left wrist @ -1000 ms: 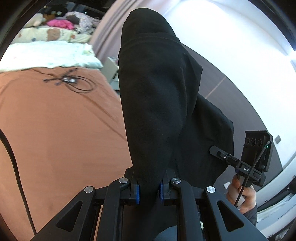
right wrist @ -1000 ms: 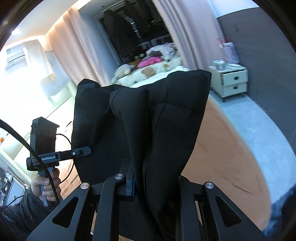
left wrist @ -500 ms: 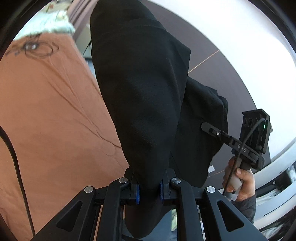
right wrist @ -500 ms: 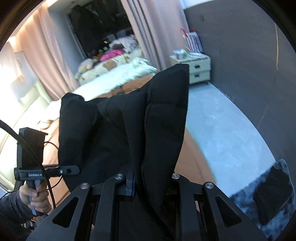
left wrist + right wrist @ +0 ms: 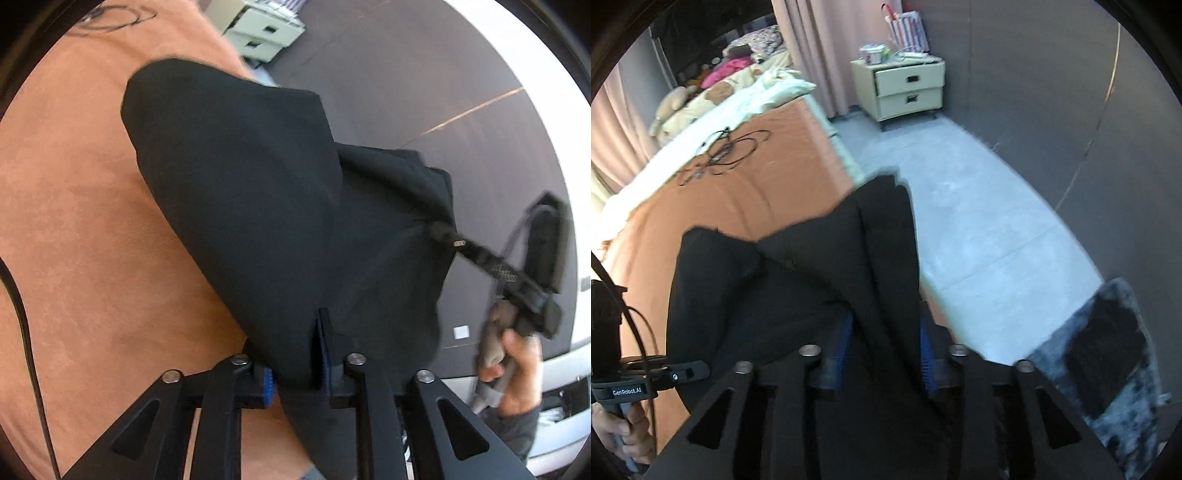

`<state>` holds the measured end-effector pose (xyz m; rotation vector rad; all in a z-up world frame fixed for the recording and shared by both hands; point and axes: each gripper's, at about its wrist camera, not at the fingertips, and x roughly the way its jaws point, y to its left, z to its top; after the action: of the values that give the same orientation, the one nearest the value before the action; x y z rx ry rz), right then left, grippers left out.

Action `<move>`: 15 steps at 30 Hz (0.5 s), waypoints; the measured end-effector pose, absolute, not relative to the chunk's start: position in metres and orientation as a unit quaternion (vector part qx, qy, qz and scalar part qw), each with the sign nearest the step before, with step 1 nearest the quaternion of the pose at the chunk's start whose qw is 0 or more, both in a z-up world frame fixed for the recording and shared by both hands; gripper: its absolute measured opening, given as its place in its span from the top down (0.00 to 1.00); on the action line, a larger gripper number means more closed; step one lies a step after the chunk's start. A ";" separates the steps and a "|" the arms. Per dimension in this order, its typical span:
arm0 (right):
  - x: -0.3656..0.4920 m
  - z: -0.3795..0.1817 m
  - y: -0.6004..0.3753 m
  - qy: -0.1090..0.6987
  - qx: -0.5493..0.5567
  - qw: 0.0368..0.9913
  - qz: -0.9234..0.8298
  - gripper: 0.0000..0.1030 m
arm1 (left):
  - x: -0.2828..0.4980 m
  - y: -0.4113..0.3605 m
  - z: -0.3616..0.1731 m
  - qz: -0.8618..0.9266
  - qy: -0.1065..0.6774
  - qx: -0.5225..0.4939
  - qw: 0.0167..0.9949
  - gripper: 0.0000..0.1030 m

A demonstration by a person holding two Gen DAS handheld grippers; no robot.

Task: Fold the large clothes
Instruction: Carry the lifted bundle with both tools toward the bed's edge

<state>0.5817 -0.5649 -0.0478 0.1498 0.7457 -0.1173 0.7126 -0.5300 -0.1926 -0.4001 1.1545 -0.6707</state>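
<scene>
A large black garment (image 5: 266, 206) hangs between the two grippers over the orange bed cover (image 5: 74, 229). My left gripper (image 5: 295, 365) is shut on one edge of it, blue pads pinching the cloth. My right gripper (image 5: 884, 347) is shut on another bunched edge of the garment (image 5: 798, 295), near the bed's right side. The right gripper also shows in the left wrist view (image 5: 443, 232), and the left gripper in the right wrist view (image 5: 694, 371); each is shut on the cloth. The lower garment is hidden behind folds.
A tangle of black cable (image 5: 727, 151) lies on the bed cover (image 5: 750, 192). Pillows and soft toys (image 5: 701, 99) sit at the head. A cream nightstand (image 5: 905, 88) stands by the dark wall. Grey floor (image 5: 979, 221) and a grey rug (image 5: 1108, 369) lie right of the bed.
Both grippers have swung downward with the garment, from pointing up at the ceiling and wall to pointing at the bed and floor. The cloth has dropped lower and spread wider.
</scene>
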 end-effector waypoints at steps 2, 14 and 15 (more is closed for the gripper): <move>0.571 -0.040 -0.557 0.351 0.078 0.930 -0.072 0.39 | 0.716 -0.530 -0.202 -0.293 0.548 -0.177 0.763 0.65; 0.400 -0.074 -0.558 0.308 0.236 0.913 -0.128 0.37 | 0.721 -0.514 -0.205 -0.272 0.534 -0.125 0.791 0.33; 0.389 -0.081 -0.567 0.303 0.255 0.909 -0.131 0.37 | 0.721 -0.512 -0.204 -0.270 0.530 -0.124 0.794 0.33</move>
<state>0.3894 -0.5666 -0.0806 0.5260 0.6256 -0.2703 0.7210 -0.5119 -0.2039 -0.2660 1.1394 -0.5809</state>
